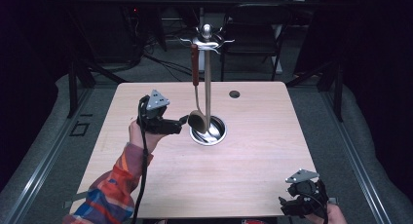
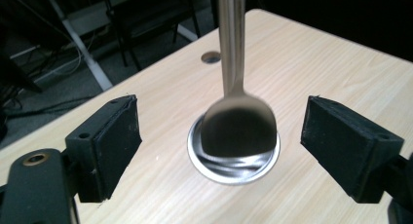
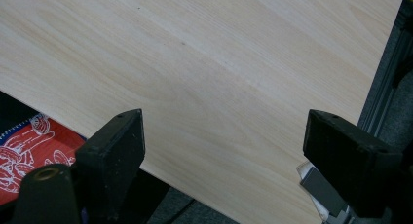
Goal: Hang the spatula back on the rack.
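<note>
A metal utensil stand (image 1: pixel 207 78) rises from a round steel base (image 1: pixel 214 134) at the middle of the wooden table (image 1: pixel 243 160). From a hook at its top hangs a spoon with a brown handle (image 1: pixel 195 63), and its dark bowl (image 1: pixel 197 121) is just above the base. My left gripper (image 1: pixel 183 121) is level with the bowl at its left, open. In the left gripper view the bowl (image 2: pixel 238 124) hangs ahead between the wide-apart jaws, touching neither pad. My right gripper (image 1: pixel 285 204) rests open at the table's front right corner, with nothing between its jaws.
A small round hole (image 1: pixel 234 94) sits in the table behind the stand. A dark chair (image 1: pixel 253 29) and cables lie beyond the far edge. In the right gripper view, red patterned cloth (image 3: pixel 29 146) shows below the table edge and a metal rail (image 3: pixel 384 87) runs alongside.
</note>
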`<state>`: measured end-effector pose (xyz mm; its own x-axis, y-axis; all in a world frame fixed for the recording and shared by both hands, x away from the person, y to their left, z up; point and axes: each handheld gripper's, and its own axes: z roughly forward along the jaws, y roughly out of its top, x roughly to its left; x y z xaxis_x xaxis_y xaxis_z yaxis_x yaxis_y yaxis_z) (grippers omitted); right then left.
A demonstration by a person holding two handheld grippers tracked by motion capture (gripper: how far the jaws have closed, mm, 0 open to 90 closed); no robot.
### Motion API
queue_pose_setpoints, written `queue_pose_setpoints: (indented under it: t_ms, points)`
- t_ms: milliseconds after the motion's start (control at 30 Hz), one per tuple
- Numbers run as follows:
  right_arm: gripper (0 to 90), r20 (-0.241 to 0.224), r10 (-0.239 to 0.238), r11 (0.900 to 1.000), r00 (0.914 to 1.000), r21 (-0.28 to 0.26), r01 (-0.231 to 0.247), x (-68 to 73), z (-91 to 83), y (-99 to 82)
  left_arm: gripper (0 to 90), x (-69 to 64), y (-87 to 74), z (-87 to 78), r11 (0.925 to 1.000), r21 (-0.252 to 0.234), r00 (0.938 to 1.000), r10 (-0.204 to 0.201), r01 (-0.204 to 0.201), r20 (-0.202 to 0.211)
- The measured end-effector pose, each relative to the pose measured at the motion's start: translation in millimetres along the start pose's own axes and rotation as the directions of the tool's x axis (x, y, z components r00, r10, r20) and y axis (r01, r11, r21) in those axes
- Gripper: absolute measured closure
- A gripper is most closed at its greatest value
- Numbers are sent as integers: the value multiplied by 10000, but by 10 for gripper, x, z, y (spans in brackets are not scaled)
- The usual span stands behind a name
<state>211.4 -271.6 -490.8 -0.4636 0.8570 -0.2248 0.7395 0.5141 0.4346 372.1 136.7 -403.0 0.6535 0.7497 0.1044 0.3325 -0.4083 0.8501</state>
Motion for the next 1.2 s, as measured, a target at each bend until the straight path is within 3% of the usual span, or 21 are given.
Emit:
queue_pose_setpoints:
  t_ms: [400, 700, 1100, 1133, 1200]
  points:
    - [150, -59, 87, 9999, 9999, -85, -87, 13, 16, -2, 95, 57, -353, -72, 9962, 836, 9996, -250, 263, -158]
    - [150, 2, 149, 9998, 9999, -133, -149, 18, 17, -3, 77, 37, -564, -63, 9934, 1149, 10000, -28, 32, -37]
    - [150, 120, 67, 9998, 9999, -179, -65, 35, 2, -4, 62, 51, -934, -54, 9738, 2268, 9998, 106, -145, 184]
    - [149, 160, 66, 9998, 9999, -170, -63, 35, 2, -3, 59, 46, -1005, -46, 9657, 2584, 9995, 184, -247, 271]
    - [149, 120, 87, 9998, 9999, -204, -85, 37, 6, -3, 55, 45, -1069, -40, 9607, 2765, 9994, 142, -226, 323]
